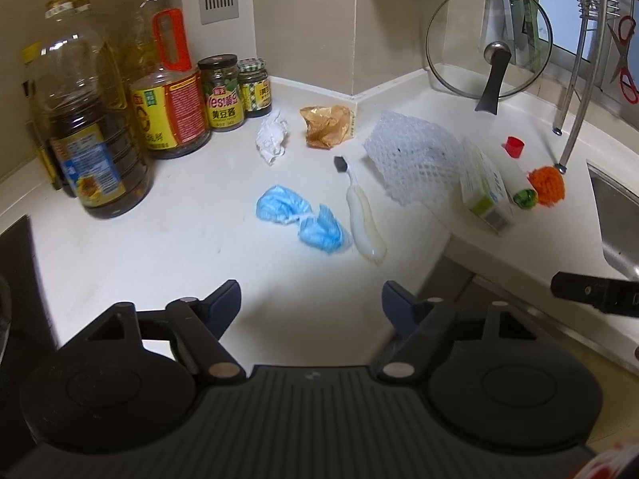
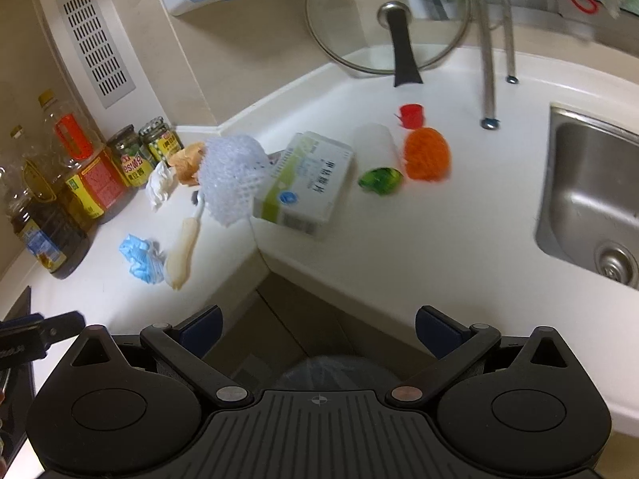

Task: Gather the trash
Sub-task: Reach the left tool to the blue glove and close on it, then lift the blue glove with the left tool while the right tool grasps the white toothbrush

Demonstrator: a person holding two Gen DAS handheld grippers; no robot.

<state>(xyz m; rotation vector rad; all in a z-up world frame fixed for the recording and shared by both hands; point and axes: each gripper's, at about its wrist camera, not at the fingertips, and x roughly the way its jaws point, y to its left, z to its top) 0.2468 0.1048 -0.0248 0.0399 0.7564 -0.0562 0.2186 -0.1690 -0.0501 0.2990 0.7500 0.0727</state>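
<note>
Trash lies scattered on a white corner counter [image 1: 199, 247]. A crumpled blue mask [image 1: 299, 219] sits closest, just ahead of my left gripper [image 1: 311, 307], which is open with nothing between its fingers. Beyond lie a white crumpled tissue [image 1: 272, 137], a brown wrapper [image 1: 327, 125], a white foam net [image 1: 415, 159], a green-white carton [image 1: 485, 191] and a white bottle with a green cap [image 1: 517, 179]. My right gripper [image 2: 317, 329] stands open and empty over the counter's inner corner, short of the carton [image 2: 307, 183], foam net [image 2: 233, 177] and mask [image 2: 141, 257].
Oil bottles [image 1: 92, 127] and jars [image 1: 221, 94] line the left wall. A white-handled brush [image 1: 365, 223] lies beside the mask. A glass lid [image 1: 489, 42] leans at the back, near a red cap [image 1: 515, 145] and an orange scrubber [image 1: 547, 185]. The sink [image 2: 595, 199] is at right.
</note>
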